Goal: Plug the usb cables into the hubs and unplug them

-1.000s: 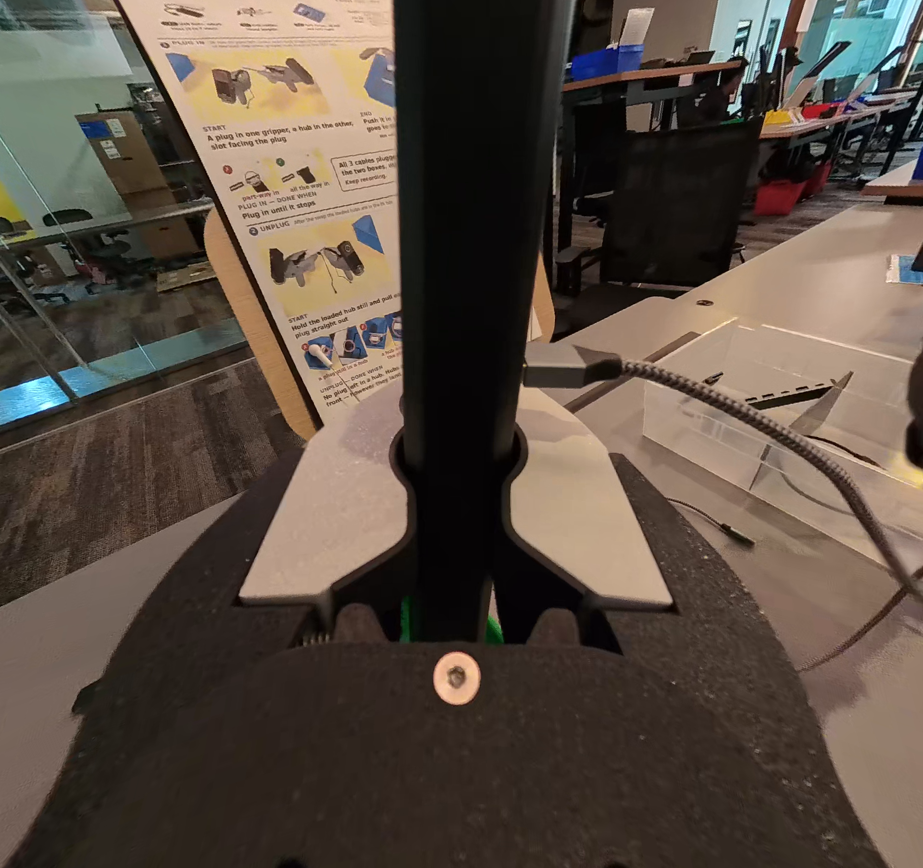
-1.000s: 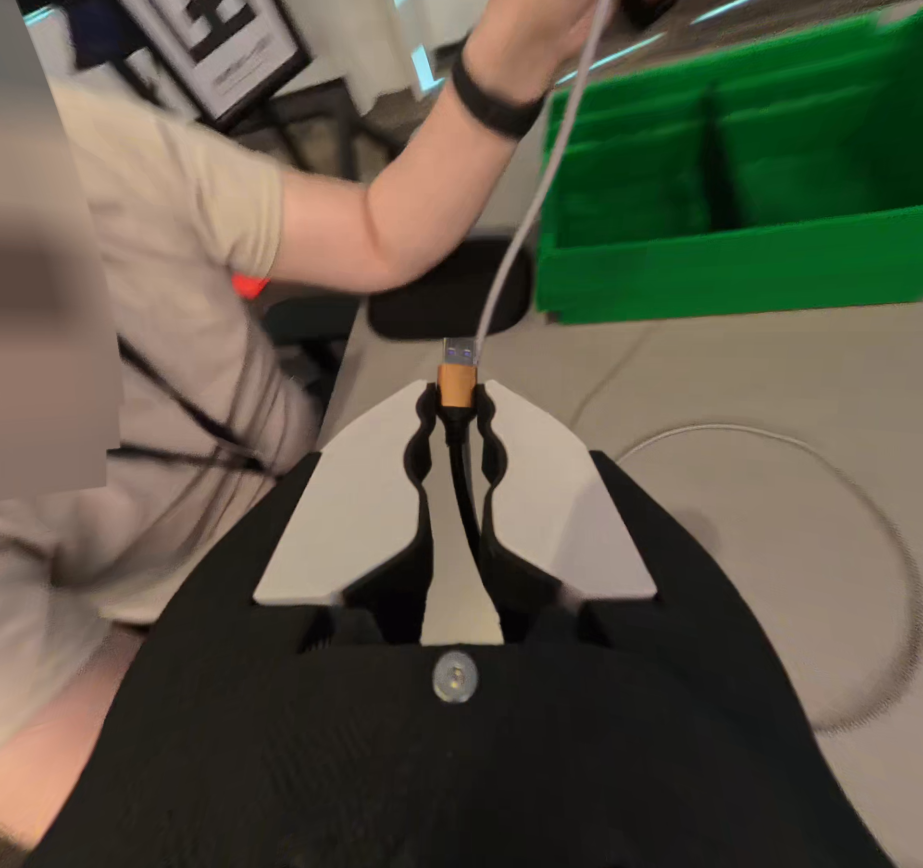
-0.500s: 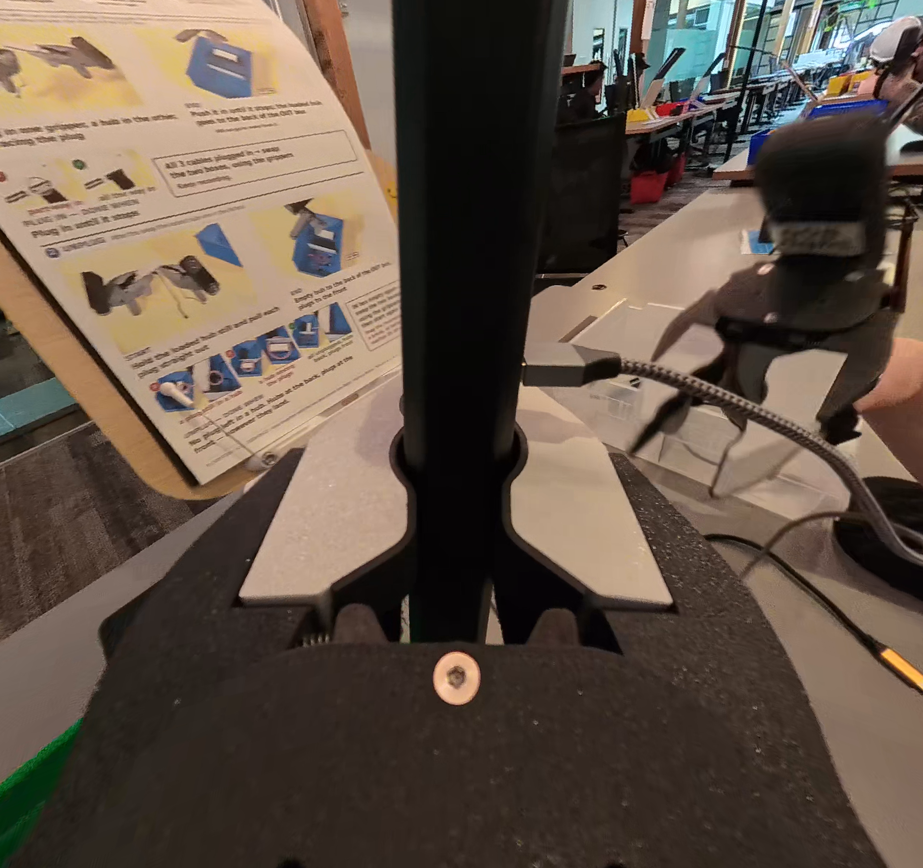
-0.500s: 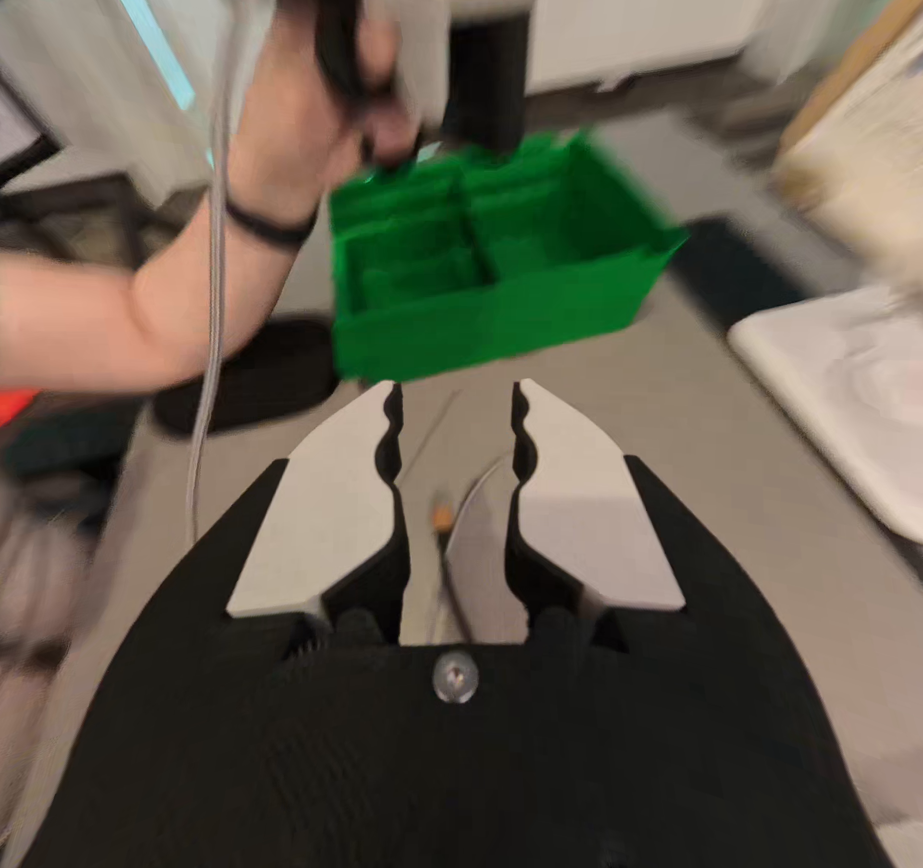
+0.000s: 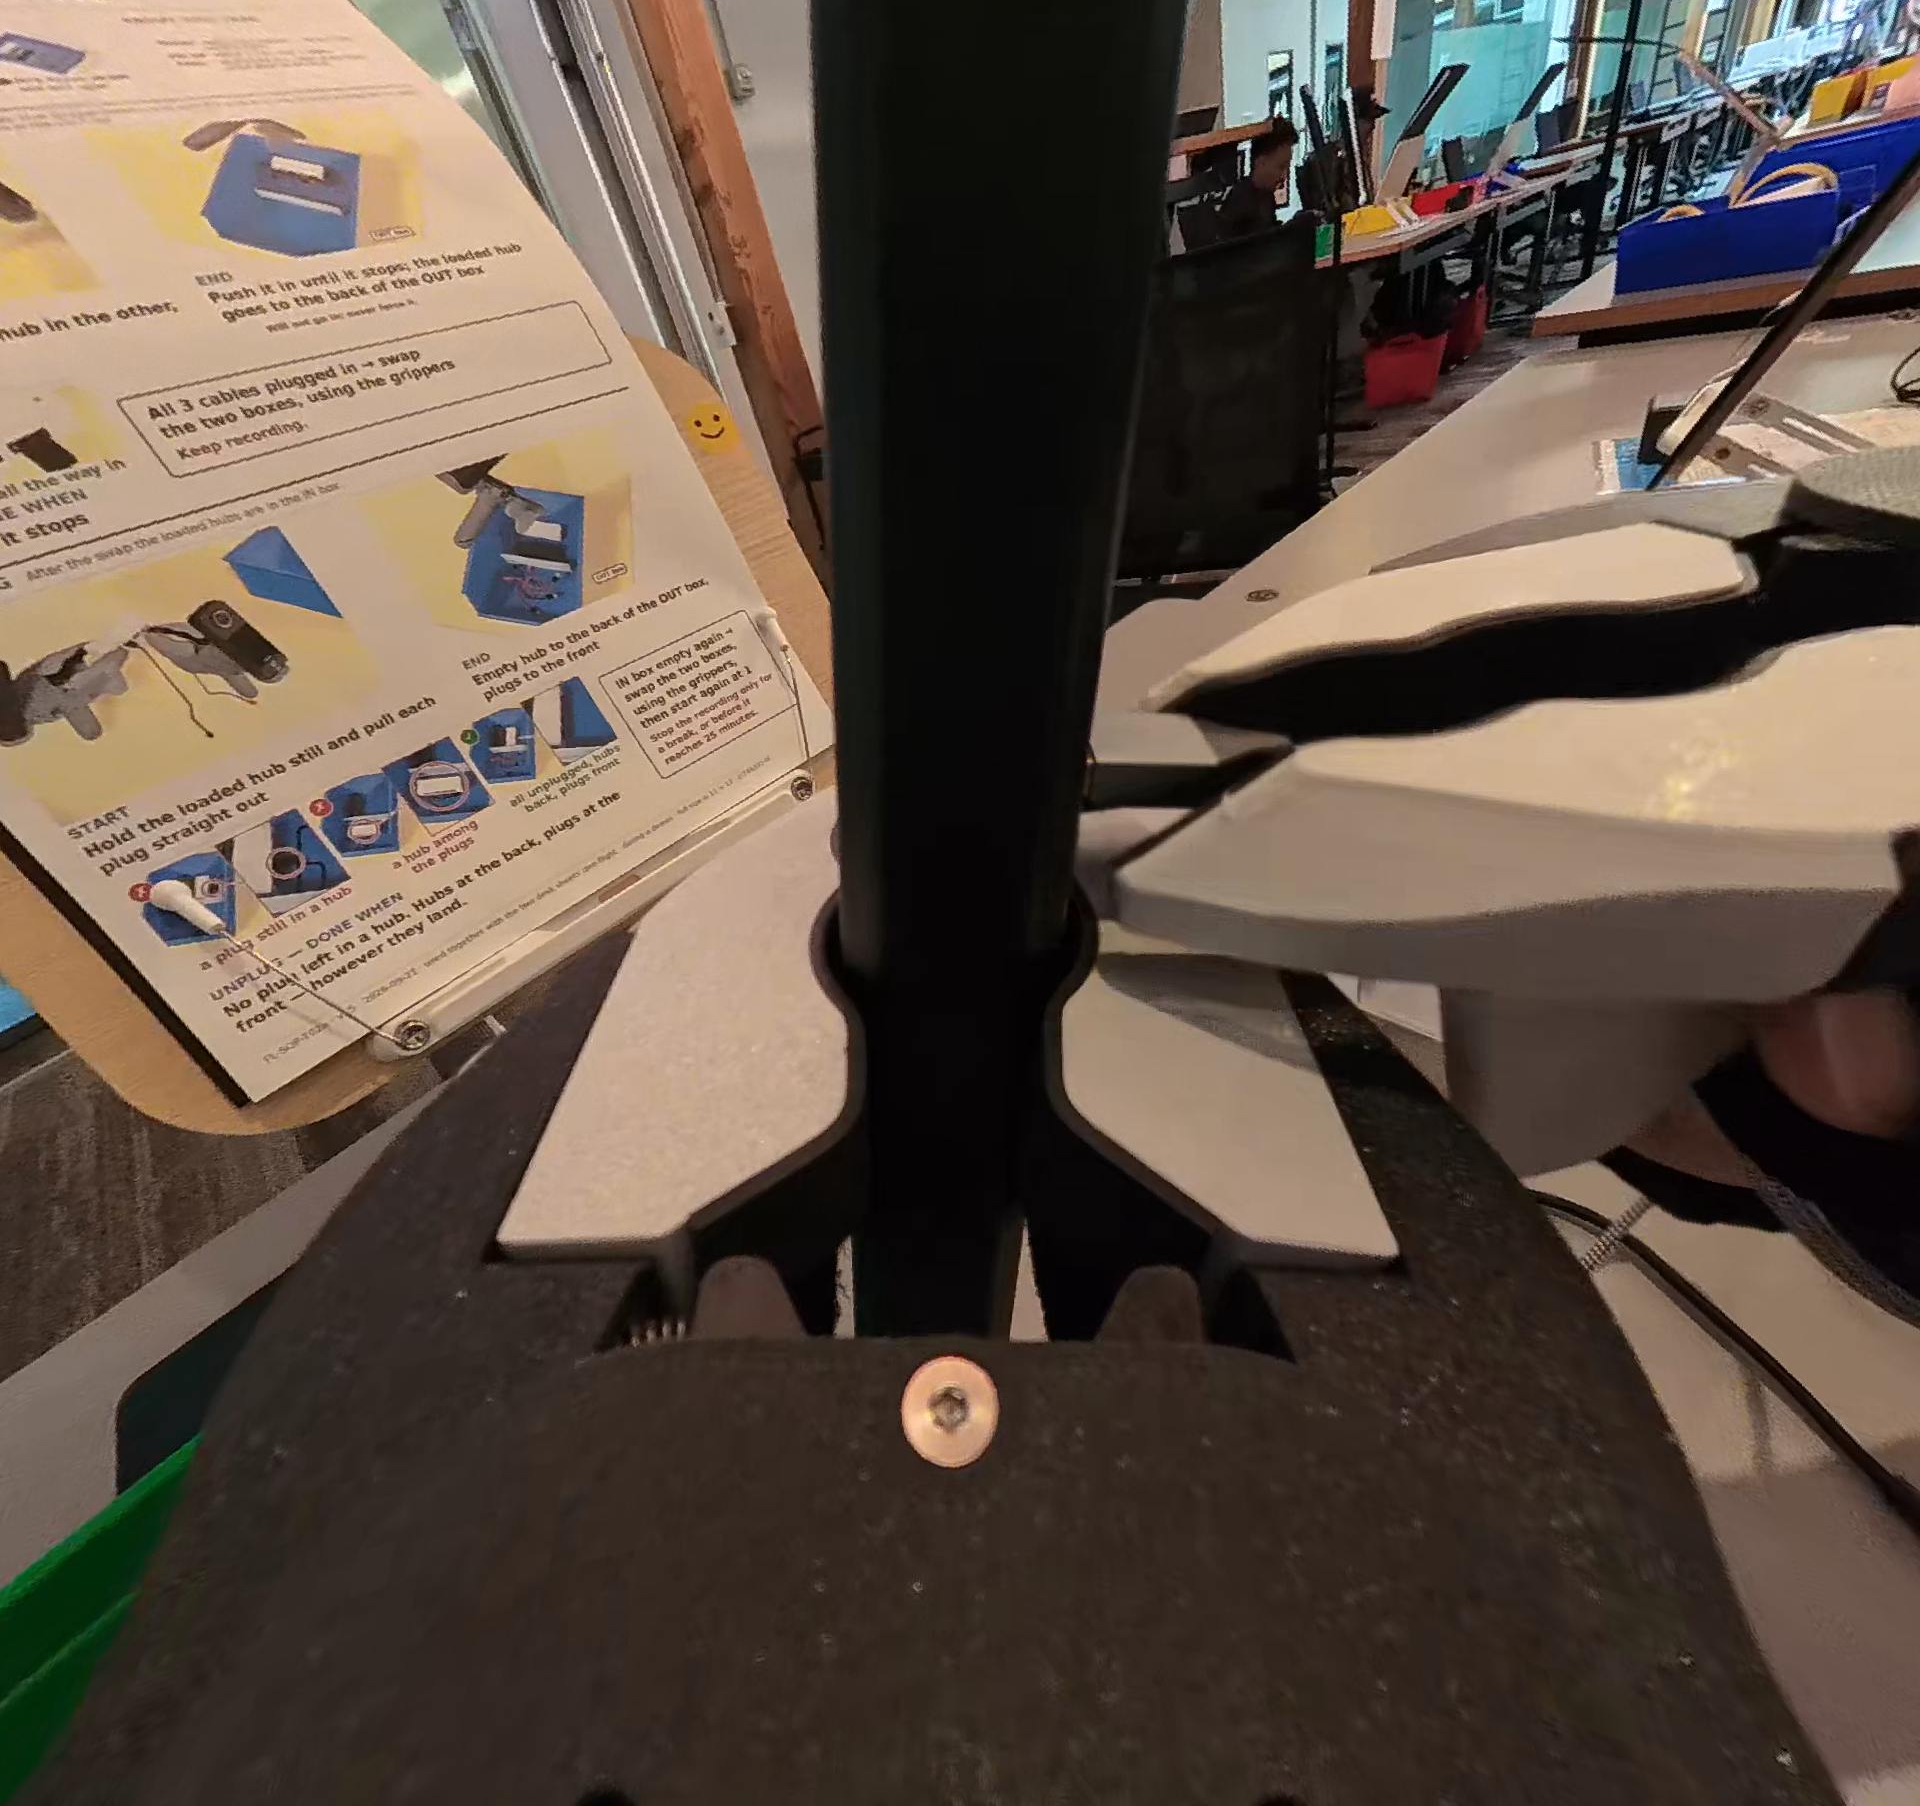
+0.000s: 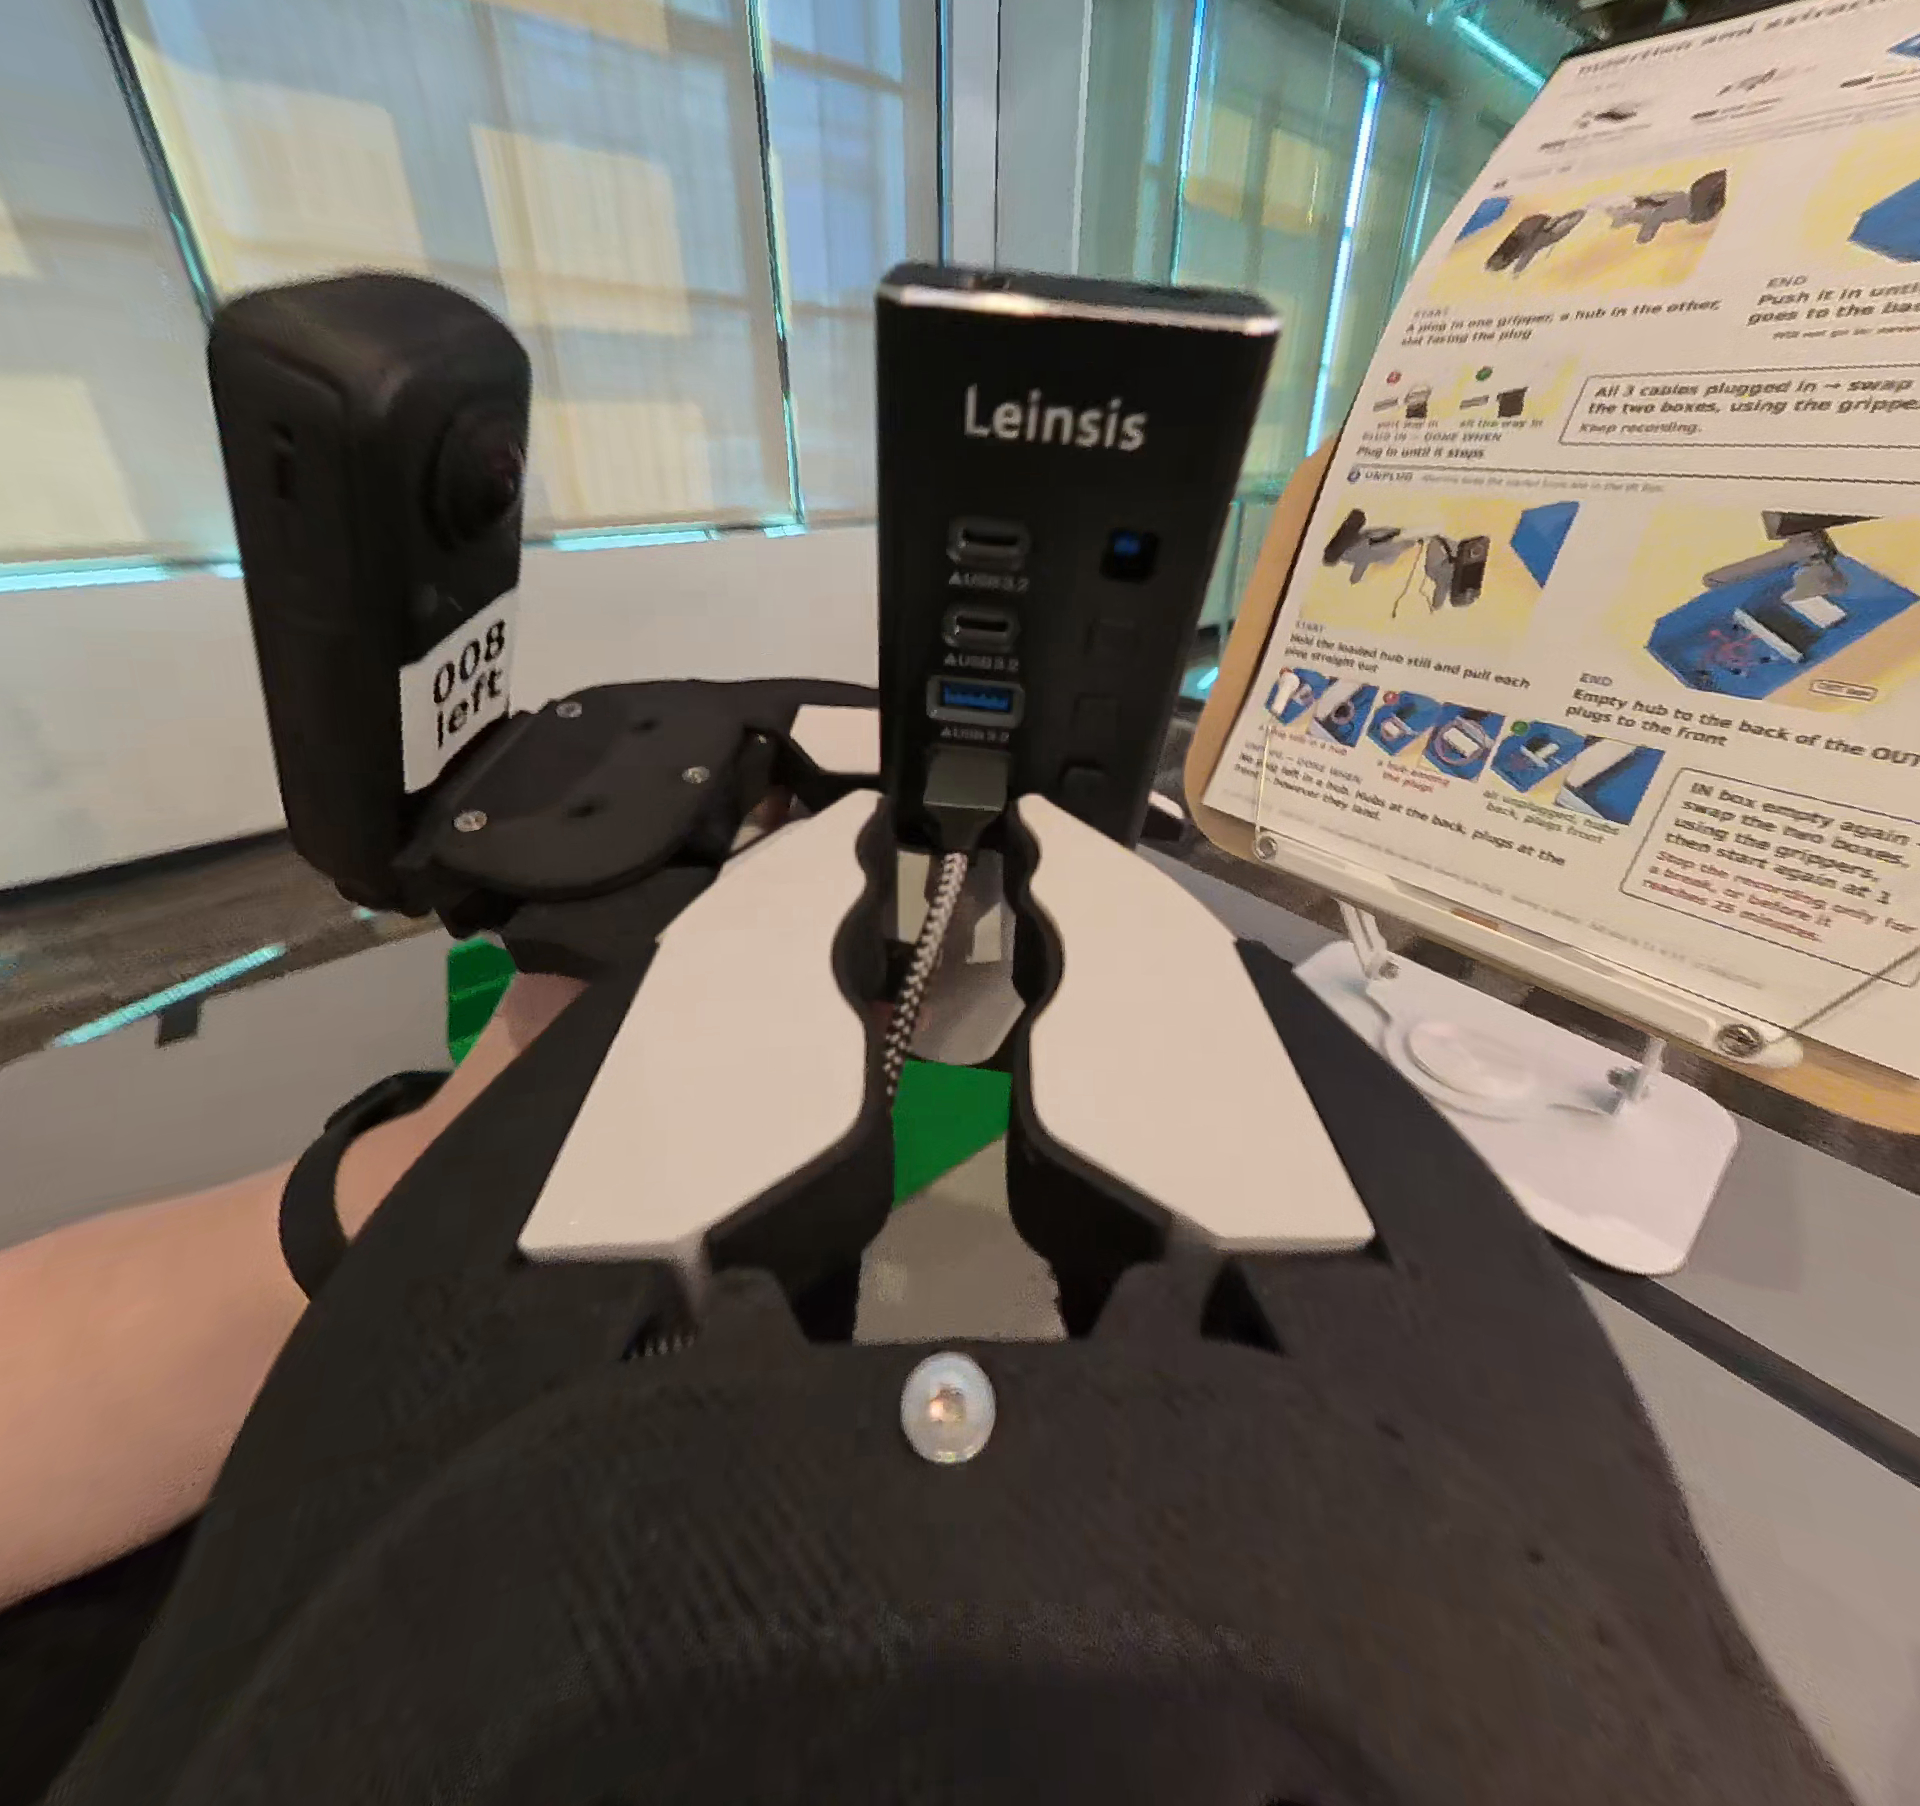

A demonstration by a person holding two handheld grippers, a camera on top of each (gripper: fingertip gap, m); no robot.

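Risk first: my left gripper [image 5: 956, 925] is clamped on the black USB hub [image 6: 1070, 530], held upright, while my right gripper [image 6: 940, 821] reaches the grey plug [image 6: 964, 788] seated in the hub's lowest port. My right jaws stand apart on either side of that plug; I judge they are not yet biting it, though the left wrist view hides the contact.

If I close too far back, I would catch the braided cable [image 6: 920, 956] rather than the plug body, and a pull would strain the cord or slip off. If I pull at a slant to the hub, the plug could bind in its port or lever the hub round in my left jaws. The hub is held only near its lower end, so a hard tug could drag it out of the grip.

Count, around the hub: one hub, one plug in it, one braided cable trailing back between my right jaws. Above the plug I see three free ports, two small and one blue. One instruction board [image 6: 1621, 551] stands just right of the hub, and a green bin [image 5: 62, 1590] shows below it.
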